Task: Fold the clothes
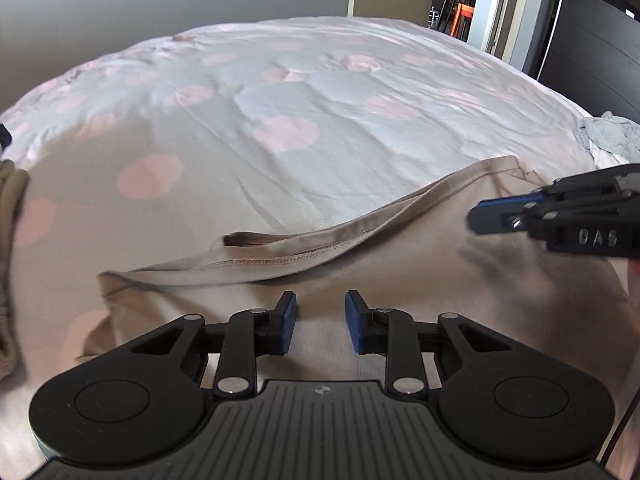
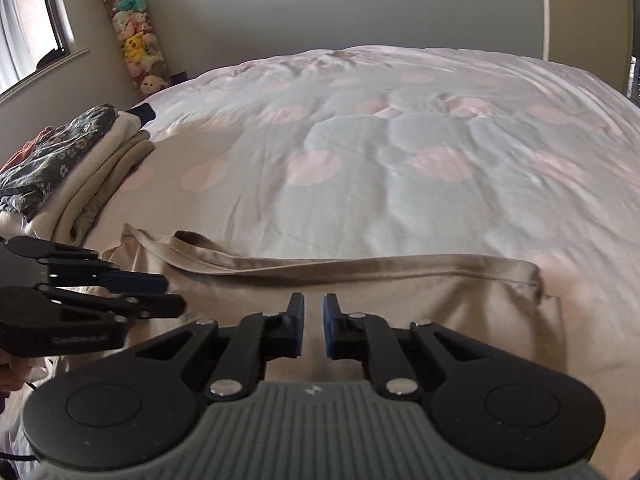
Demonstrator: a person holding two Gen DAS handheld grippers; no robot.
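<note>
Both grippers, left point(image 1: 321, 322) and right point(image 2: 313, 326), hovered with fingers apart over a beige garment point(image 2: 460, 304) at the bed's point(image 2: 400, 140) near edge.

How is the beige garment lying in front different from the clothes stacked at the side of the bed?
The beige garment lies spread out in a single flat piece; the stack is folded into layers. The garment is plain beige; the stack mixes beige, cream and a dark flowered piece on top. The garment sits right under both tools; the stack lies off to the left, beyond the left tool. Both rest on the spotted bedcover.
</note>
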